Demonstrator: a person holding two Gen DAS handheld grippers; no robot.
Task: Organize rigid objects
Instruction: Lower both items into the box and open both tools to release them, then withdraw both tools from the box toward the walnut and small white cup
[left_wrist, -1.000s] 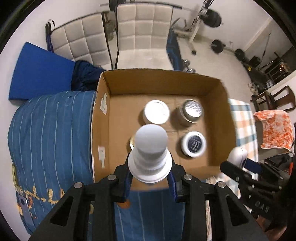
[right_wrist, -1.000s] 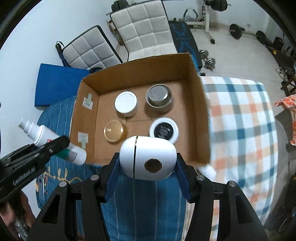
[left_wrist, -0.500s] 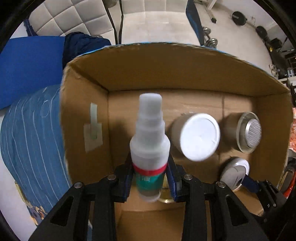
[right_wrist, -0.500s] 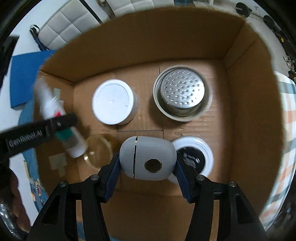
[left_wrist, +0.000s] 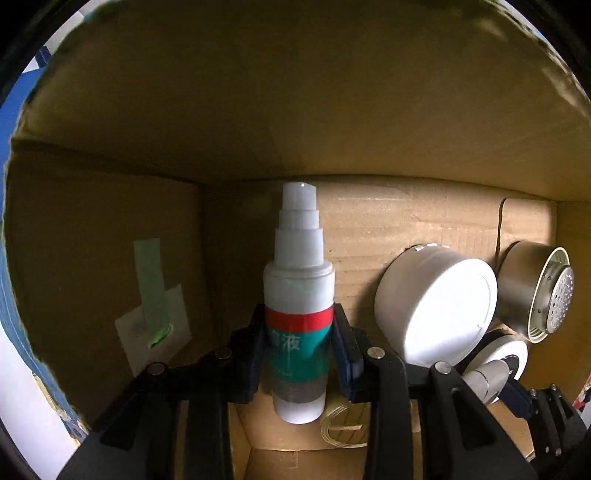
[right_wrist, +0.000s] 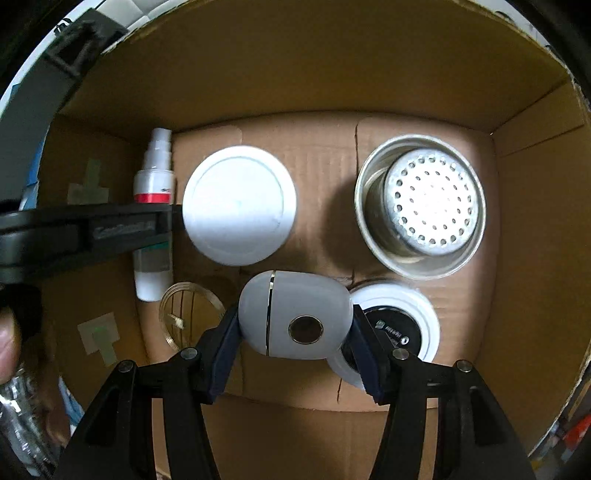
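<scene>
Both tools are down inside the cardboard box (right_wrist: 535, 206). The left hand-held gripper (left_wrist: 300, 354) is clenched on a white spray bottle (left_wrist: 297, 306) with a red and teal label; its blue pads press the label from either side, the nozzle points toward the far wall, and the bottle's base sticks out behind the pads. From the right wrist view the bottle (right_wrist: 153, 192) lies along the left side of the box floor, just beside the white round lid (right_wrist: 239, 205), with its base next to a clear plastic ring (right_wrist: 190, 315). The right hand-held gripper (right_wrist: 294, 325) is grasping a white egg-shaped case (right_wrist: 293, 319) with a gold seam and a round metal button, held between the white round lid and a white dish with a black centre (right_wrist: 397, 325). A perforated metal cup (right_wrist: 421, 205) sits in the far right of the box floor.
</scene>
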